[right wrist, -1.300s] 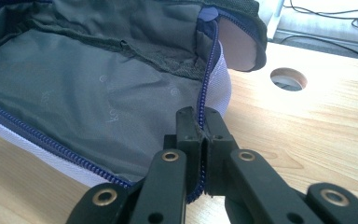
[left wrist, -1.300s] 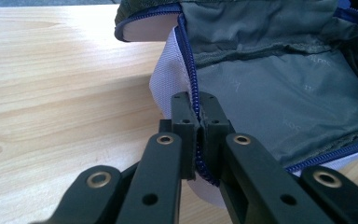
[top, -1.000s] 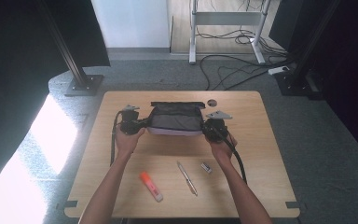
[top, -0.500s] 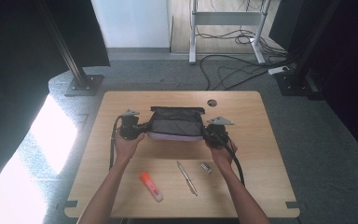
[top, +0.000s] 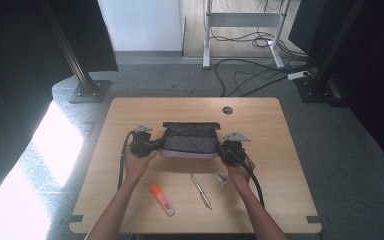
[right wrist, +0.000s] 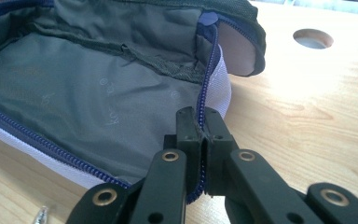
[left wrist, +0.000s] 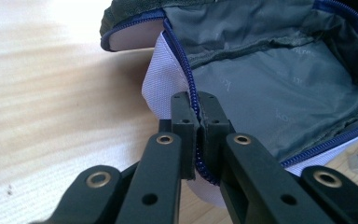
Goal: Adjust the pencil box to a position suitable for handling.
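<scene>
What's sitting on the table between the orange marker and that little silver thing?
A pen lies between the orange marker and the small silver item, seen in the high view.

A light wooden table [top: 280, 130] with a round hole [top: 227, 110] stands on grey speckled carpet [top: 340, 150]. Bright sunlight falls across the floor at the left. Black stand legs [top: 87, 90] and a white desk frame [top: 245, 20] with loose cables [top: 260, 75] sit behind.
</scene>
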`<action>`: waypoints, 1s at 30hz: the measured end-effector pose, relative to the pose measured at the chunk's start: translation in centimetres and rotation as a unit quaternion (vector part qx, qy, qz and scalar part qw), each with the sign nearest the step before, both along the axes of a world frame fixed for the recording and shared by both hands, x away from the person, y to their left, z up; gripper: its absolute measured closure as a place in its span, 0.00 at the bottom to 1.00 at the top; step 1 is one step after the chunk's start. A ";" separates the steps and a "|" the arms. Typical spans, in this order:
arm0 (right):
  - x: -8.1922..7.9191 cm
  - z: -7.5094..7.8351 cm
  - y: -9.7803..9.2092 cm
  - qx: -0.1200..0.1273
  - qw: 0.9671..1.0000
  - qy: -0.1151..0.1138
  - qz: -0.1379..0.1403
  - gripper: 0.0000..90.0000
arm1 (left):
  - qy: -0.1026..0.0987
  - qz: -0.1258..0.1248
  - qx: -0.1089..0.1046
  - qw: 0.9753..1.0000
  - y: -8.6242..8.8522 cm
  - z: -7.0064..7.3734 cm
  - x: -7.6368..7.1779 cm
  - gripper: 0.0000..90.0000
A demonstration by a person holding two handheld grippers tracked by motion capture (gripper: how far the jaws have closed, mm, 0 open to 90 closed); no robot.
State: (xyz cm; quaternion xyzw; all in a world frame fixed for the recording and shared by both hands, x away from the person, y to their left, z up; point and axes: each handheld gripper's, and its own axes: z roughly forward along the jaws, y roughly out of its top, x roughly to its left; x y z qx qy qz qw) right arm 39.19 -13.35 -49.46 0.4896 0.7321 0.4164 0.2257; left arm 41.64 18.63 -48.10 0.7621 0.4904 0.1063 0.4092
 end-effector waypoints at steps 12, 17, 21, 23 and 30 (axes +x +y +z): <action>0.5 -1.8 0.5 -0.019 0.999 0.027 -0.001 0.96 | 0.028 0.002 0.010 1.000 -0.1 -2.6 0.3 0.97; 0.7 -2.8 0.9 -0.040 0.998 0.038 0.004 0.96 | 0.037 0.003 0.018 0.999 -0.2 -3.5 0.4 0.96; 0.8 -3.6 0.8 -0.041 0.998 0.048 0.003 0.96 | 0.045 0.004 0.019 0.999 -0.4 -4.0 0.6 0.96; 0.8 -3.9 0.7 -0.040 0.998 0.051 0.003 0.96 | 0.048 0.004 0.021 0.999 -0.5 -4.3 0.7 0.96; 0.9 -4.2 0.5 -0.035 0.998 0.048 0.003 0.95 | 0.045 0.002 0.024 0.999 -0.7 -4.5 0.7 0.95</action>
